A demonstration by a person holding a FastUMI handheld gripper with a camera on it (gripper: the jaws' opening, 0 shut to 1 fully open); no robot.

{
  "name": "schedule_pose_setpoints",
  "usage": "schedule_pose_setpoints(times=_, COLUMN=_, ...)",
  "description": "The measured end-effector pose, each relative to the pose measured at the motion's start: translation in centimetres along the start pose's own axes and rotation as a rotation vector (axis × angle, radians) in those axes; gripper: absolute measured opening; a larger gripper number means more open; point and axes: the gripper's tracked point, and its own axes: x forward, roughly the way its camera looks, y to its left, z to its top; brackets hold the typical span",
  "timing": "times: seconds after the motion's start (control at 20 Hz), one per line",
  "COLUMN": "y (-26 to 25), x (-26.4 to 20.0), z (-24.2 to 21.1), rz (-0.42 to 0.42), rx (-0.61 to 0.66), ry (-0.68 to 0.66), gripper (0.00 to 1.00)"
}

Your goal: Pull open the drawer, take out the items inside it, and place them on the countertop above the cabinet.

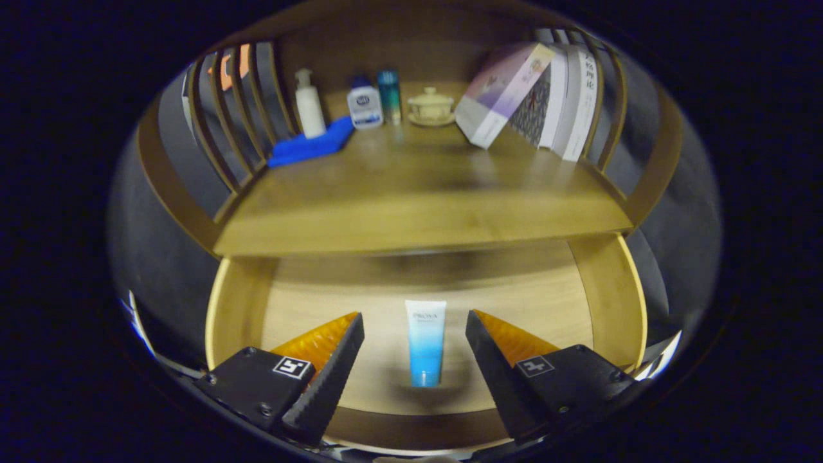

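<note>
The light wooden drawer (607, 302) stands pulled out beneath the wooden countertop (418, 212), so its floor is exposed for retrieval. One item is counted inside: a single blue-and-white plastic tube (425, 344), lying flat on the drawer floor toward the front edge. The black two-finger gripper (415, 334) hangs above it with fingers spread wide and gripping nothing; the tube lies between them untouched, which suggests an approach lined up for a grasp across its width. On the countertop, along the back edge, stand one white pump bottle (309, 105), one white squat bottle (364, 107), one teal cylindrical bottle (389, 95) and one cream lidded cup on a saucer (431, 107). One blue cloth (310, 146) lies at the back left corner. Books (546, 96) lean at the back right corner, seemingly three or four; the distortion prevents a firm count.
</note>
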Motion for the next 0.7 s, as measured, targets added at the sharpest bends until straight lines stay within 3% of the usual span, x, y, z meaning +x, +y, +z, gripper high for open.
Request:
schedule_pose_setpoints(times=0.25, y=-0.3, x=2.3, z=-2.7, rz=-0.033, rx=-0.019, ry=0.214, gripper=1.0)
schedule_pose_setpoints(times=0.5, y=-0.2, x=2.2, z=-3.2, rz=-0.062, rx=-0.026, ry=0.304, gripper=0.98)
schedule_pose_setpoints(times=0.7, y=-0.1, x=2.4, z=-3.7, rz=-0.074, rx=0.023, ry=0.37, gripper=0.67)
